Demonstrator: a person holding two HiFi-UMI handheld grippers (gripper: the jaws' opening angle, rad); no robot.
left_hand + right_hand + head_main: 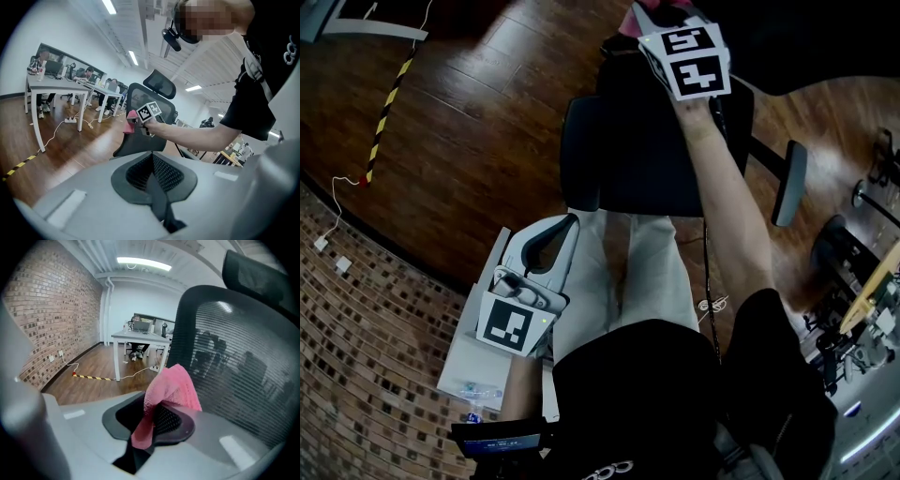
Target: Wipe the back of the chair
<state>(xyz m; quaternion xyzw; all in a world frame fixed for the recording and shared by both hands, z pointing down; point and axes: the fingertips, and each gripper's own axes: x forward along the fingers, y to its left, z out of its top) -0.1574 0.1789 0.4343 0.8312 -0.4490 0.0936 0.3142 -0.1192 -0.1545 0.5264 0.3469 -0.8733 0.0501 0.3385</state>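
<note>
Tongs of the right gripper (157, 420) are clamped on a pink cloth (173, 385), which bunches up above the pads while one strip of it hangs down between them. That cloth sits at the near edge of the office chair's mesh back (234, 362), just below the headrest (253, 268); whether the fabric actually presses on the mesh I cannot tell. From the head view the right gripper (670, 19) is stretched out ahead at the end of a bare forearm (727, 197), over the top of the black office chair (628, 141), with a sliver of the pink cloth (652, 6) showing at the upper edge.

The left gripper (546, 246) is held low and close to the body, beside the person's pale trousers, well apart from the chair. In its own view the left tongs (152, 176) are closed together with nothing between them, and they look toward the chair's back (138, 143), where the other gripper holds the cloth (130, 126) up against its side.

The chair stands on a dark wooden floor (478, 122). A brick wall (51, 310) runs along one side, and a white bench (140, 336) stands beyond the chair
</note>
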